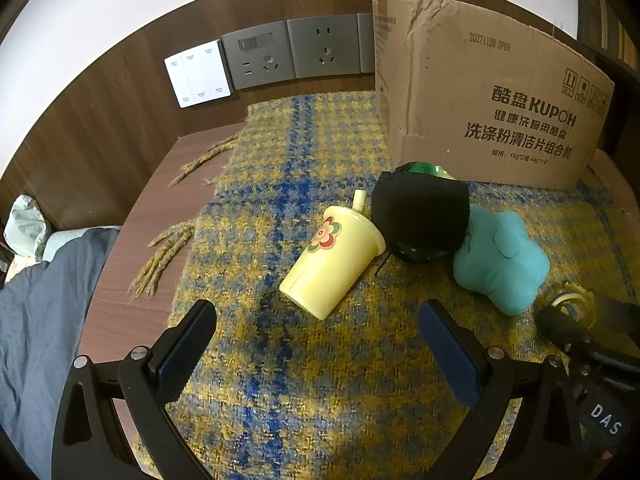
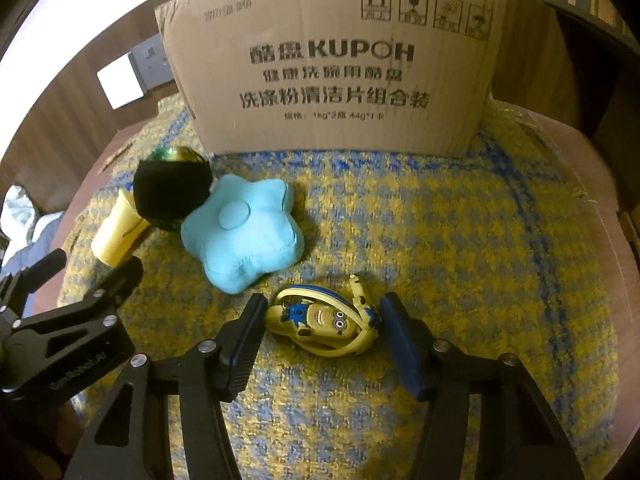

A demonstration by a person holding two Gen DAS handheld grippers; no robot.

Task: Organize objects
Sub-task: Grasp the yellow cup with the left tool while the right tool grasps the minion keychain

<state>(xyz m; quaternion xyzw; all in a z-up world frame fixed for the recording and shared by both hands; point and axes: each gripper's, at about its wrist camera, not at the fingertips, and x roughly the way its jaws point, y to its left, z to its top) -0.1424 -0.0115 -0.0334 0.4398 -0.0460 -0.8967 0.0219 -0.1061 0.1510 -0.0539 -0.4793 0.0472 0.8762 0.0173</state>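
Only the right wrist view showed it: the glossy yellow cartoon toy with looped strap lay between the right gripper's wide-spread jaws, ungripped. The left gripper gaped empty, smooth yellow plastic cup toppled at twelve o'clock, soft teal star plush at two, on the nubby yellow-blue woven cloth.
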